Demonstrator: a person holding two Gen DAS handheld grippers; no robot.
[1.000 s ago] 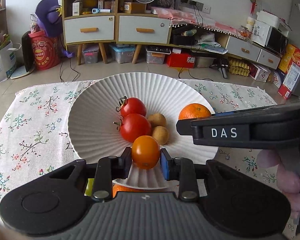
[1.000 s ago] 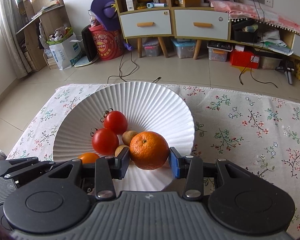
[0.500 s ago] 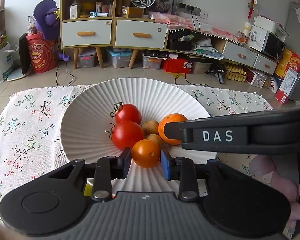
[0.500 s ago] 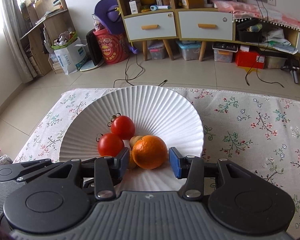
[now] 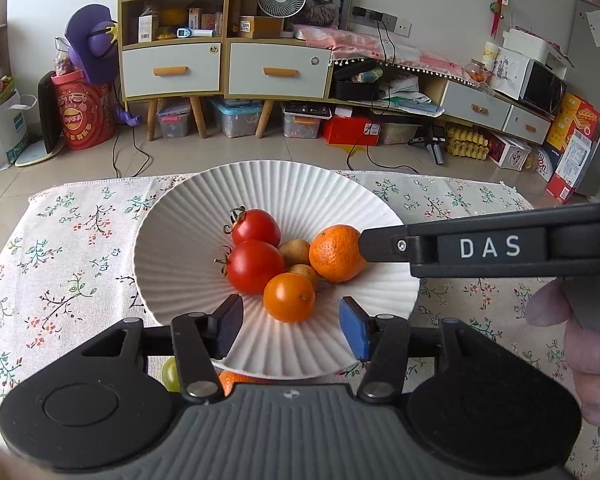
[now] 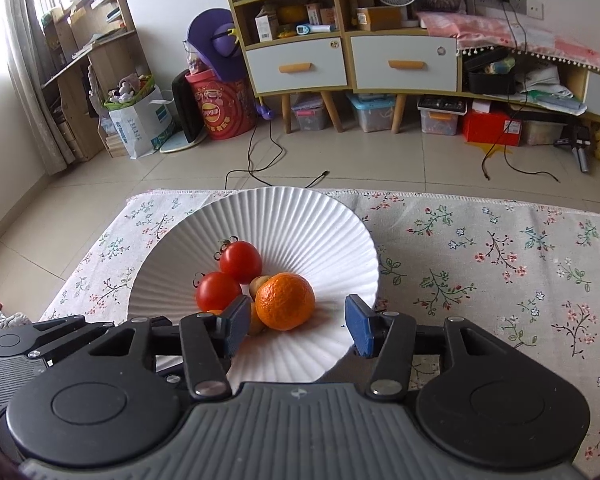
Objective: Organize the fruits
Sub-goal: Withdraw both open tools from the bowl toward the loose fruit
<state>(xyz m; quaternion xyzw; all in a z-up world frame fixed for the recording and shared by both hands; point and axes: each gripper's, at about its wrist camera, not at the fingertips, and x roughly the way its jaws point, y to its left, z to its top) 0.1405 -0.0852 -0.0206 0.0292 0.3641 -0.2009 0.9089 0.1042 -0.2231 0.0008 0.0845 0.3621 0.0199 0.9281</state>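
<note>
Now, in the left wrist view, the left tongs (image 5: 291, 330) have just been opening, their pads clear of the orange tomato (image 5: 289, 297) in the white bowl (image 5: 188, 216). In the right wrist view, the right tongs (image 6: 296, 328) have likewise just been opening, apart from the mandarin (image 6: 286, 301) resting in that bowl (image 6: 300, 216) beside 2 red tomatoes (image 6: 240, 262).

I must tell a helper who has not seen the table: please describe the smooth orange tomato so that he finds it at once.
Find the white ribbed plate on the floral tablecloth. In its fruit pile, take the piece nearest the left gripper: the orange tomato. It is smooth and glossy, smaller than the dimpled mandarin.
</note>
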